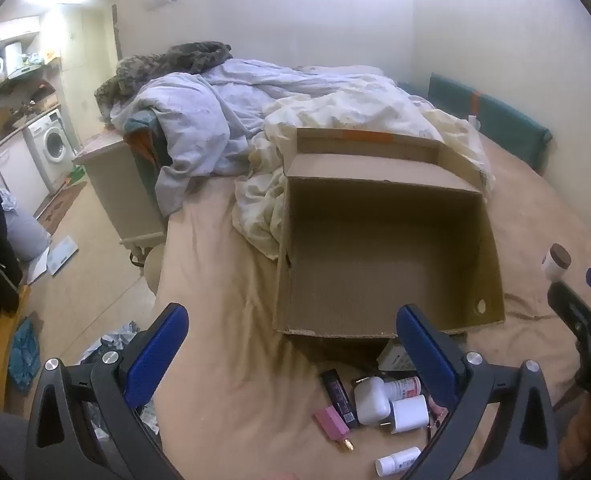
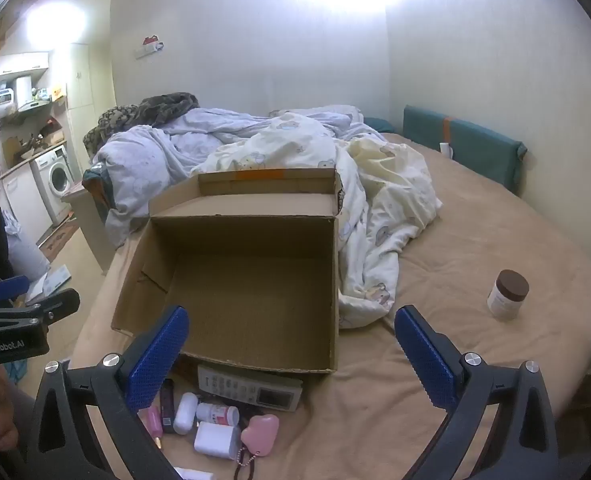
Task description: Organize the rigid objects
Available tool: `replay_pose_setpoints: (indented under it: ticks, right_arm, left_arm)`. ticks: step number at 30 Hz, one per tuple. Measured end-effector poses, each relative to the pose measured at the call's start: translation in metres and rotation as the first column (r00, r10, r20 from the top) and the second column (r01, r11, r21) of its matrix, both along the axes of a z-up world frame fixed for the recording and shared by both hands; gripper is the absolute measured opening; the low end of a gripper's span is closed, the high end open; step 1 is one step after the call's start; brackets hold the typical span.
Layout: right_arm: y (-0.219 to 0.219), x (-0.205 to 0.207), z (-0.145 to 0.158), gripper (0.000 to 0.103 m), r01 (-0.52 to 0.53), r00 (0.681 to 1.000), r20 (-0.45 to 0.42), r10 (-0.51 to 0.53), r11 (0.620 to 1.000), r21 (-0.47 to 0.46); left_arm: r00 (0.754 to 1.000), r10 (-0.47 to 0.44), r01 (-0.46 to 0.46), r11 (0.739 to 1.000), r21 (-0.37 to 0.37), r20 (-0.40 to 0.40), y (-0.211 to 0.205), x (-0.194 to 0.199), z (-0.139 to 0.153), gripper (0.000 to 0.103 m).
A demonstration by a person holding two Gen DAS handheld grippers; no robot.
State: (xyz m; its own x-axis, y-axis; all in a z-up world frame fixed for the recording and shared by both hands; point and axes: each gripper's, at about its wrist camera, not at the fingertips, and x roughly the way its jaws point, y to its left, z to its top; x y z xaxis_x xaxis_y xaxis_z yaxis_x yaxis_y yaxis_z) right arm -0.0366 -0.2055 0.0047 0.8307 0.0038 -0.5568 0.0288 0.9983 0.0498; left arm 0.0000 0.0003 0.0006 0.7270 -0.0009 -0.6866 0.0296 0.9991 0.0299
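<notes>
Inspection finding: my left hand-held gripper and my right hand-held gripper both stand at full spread, blue pads wide apart, nothing between them. Both hang tilted downward over the tan-sheeted bed.

Landmark: the open brown cardboard box, which sits on the bed with its near wall facing me and its floor bare. All places below are given from it.

Just in front of its near wall lies the clutter to be sorted. A grey-white remote control lies partly tucked under the box's front edge. Nearer me than that: a white rounded plastic bottle, a small white pill bottle with a red label, a white square charger block, a pink heart-shaped case on a bead chain, a black slim tube and a pink rectangular block with a brass tip. Well to the right of the box, alone, stands a white jar with a brown lid, upright.

Assessment: no item is in the box yet; the step in hand is the first pick.

Recommendation: I would take an outer piece first, so the pads do not knock its neighbours. The items touch one another, so I should descend with one pad in a clear gap. Cylinders should be gripped across their width, since they may roll on the soft sheet. The right hand-held gripper is better placed for the lone jar.
</notes>
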Motion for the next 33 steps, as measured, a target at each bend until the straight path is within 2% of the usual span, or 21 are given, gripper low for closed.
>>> replay_pose_setpoints:
  ticks: [33]
  right_arm:
    - [0.0016,-0.0002,-0.0002,0.103,-0.002,1.0,-0.01,0.002,1.0,-0.003]
  left_arm:
    - [1.0,0.004,-0.004,1.0,-0.003,-0.017,0.0013,-0.0001,-0.0078,0.103]
